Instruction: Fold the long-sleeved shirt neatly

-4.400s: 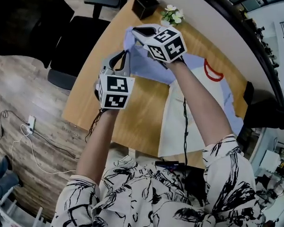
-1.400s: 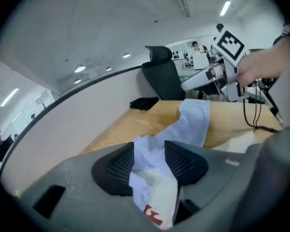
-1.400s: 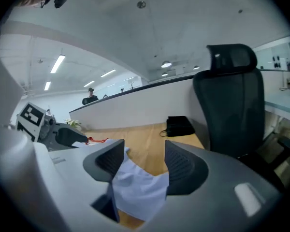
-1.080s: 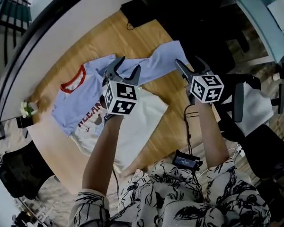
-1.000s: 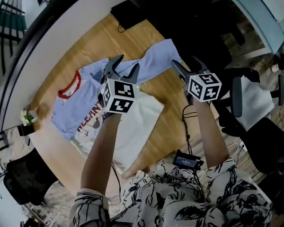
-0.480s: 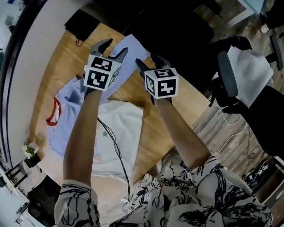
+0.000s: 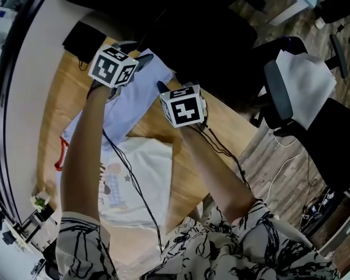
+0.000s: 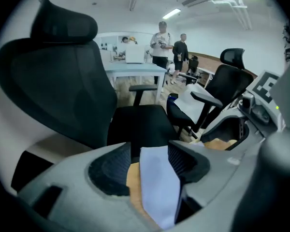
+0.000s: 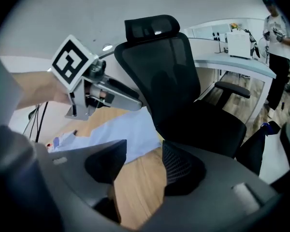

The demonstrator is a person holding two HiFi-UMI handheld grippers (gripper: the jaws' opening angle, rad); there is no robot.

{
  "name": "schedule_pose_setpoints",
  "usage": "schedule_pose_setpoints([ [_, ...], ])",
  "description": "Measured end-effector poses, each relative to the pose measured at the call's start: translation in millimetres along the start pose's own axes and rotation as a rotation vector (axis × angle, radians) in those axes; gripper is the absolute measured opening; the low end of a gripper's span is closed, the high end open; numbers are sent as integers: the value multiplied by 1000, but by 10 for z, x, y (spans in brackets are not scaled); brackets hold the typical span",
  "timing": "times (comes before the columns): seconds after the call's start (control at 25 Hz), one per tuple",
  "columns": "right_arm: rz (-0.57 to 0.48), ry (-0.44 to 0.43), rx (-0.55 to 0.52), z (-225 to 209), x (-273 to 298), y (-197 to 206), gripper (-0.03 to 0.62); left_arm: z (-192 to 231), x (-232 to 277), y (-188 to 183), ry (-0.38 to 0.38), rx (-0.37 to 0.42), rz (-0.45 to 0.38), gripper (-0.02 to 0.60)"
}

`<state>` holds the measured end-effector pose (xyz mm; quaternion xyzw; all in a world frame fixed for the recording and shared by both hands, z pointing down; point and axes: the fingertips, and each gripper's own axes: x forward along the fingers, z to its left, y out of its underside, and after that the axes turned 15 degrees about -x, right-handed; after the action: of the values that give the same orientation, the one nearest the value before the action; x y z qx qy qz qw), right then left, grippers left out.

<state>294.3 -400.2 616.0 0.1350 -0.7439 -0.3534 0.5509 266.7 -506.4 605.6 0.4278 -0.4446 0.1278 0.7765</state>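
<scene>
the fingers (image 8: 111,170) of the left gripper (image 8: 150,152) stand apart, and the light blue sleeve (image 8: 157,187) end lies between them, close against the finger on the right, with a strip of wood showing on the other side; they do not clamp it. the fingers (image 9: 181,170) of the right gripper (image 9: 144,151) are also apart and have just been closing, with only the bare desk (image 9: 135,192) between them; the sleeve edge lies just beyond their tips. the long-sleeved shirt (image 7: 137,179) lies flat on the desk, its white body near the person, its red collar (image 7: 58,153) to the left, and the sleeve is stretched toward the desk edge. a black office chair (image 9: 183,81) stands just behind this edge.
</scene>
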Motion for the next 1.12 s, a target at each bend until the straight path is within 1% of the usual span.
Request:
schedule_pose_setpoints([
  [0.04, 1, -4, 1, 6, -5, 4, 242, 10, 71, 12, 18, 15, 42, 245],
  [0.12, 2, -6, 16, 7, -9, 16, 238, 51, 196, 42, 38, 30, 111, 215],
  [0.2, 5, -9, 29, 6, 5, 13, 233, 80, 293, 80, 67, 11, 168, 169],
  [0.28, 9, -14, 28, 8, 21, -3, 230, 91, 352, 120, 85, -29, 214, 103],
  [0.32, 10, -15, 26, 6, 24, -9, 225, 97, 367, 128, 82, -42, 224, 80],
  [0.36, 10, -16, 27, 2, 23, -12, 219, 96, 374, 129, 75, -43, 226, 35],
  [0.4, 10, -17, 31, -1, 18, -12, 211, 79, 375, 128, 72, -33, 221, 11],
  [0.44, 9, -19, 38, -4, 12, -11, 207, 45, 369, 128, 74, -18, 209, 11],
  [0.52, 9, -29, 51, 0, 5, -11, 212, -30, 319, 110, 77, 8, 160, 8],
  [0.6, 6, -44, 49, 2, 5, -12, 225, -100, 195, 25, 71, 34, 73, 8],
  [0.72, -6, -65, 32, 8, 2, -8, 244, -278, -173, -183, 94, 88, -122, 6],
  [0.8, -9, -79, 10, 31, -5, -9, 261, -418, -498, -276, 113, 148, -245, 6],
  [0.84, -8, -84, -13, 43, -9, -9, 262, -473, -654, -292, 112, 186, -289, 6],
  [0.92, -10, -94, -77, 70, -15, -9, 266, -569, -921, -275, 113, 254, -346, 6],
  [1.0, -42, -125, -139, 112, -16, -45, 316, -679, -1121, -240, 145, 281, -384, 6],
  [1.04, -71, -162, -158, 145, -20, -84, 319, -736, -1200, -224, 169, 290, -400, 6],
  [1.12, -144, -269, -164, 224, -47, -196, 319, -817, -1324, -171, 203, 318, -412, 6],
])
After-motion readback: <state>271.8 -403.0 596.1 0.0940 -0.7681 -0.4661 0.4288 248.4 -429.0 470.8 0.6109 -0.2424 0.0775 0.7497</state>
